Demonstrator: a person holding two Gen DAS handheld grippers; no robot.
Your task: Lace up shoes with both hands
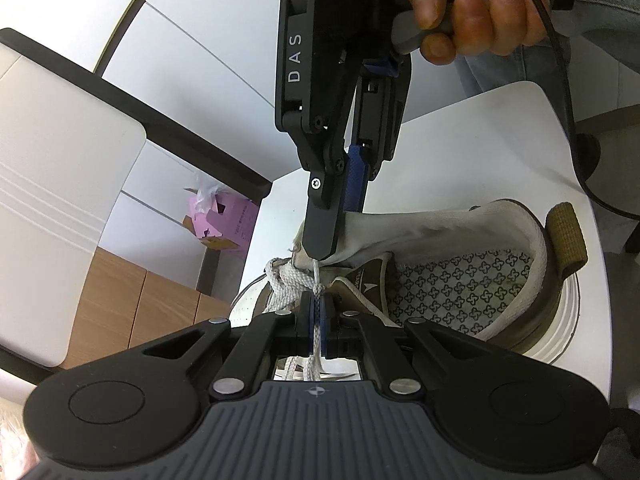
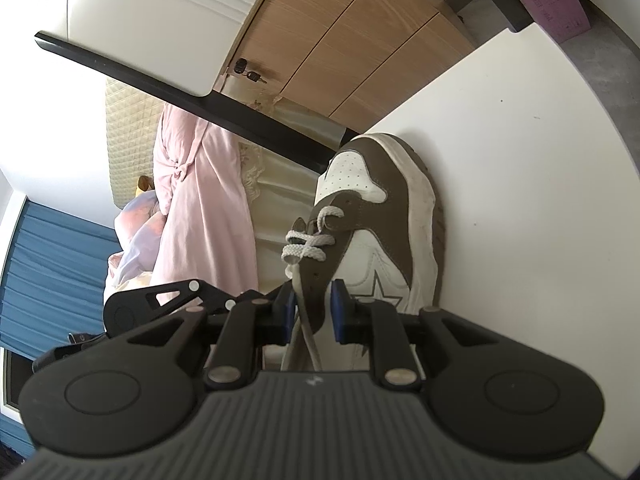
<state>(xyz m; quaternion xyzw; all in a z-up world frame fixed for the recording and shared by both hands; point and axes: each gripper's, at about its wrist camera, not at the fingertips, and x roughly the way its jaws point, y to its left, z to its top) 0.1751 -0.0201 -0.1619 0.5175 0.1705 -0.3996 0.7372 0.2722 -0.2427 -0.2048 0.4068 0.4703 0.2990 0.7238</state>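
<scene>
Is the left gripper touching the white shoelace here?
Touching. The left wrist view shows the left gripper closed on the white shoelace, which runs pinched between its blue pads.

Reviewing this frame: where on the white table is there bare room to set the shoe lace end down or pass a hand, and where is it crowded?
Bare white table lies on the sole side of the shoe, out to the curved edge. Crowded: the laces, where the left gripper pinches a lace and the right gripper clamps the shoe's upper.
</scene>
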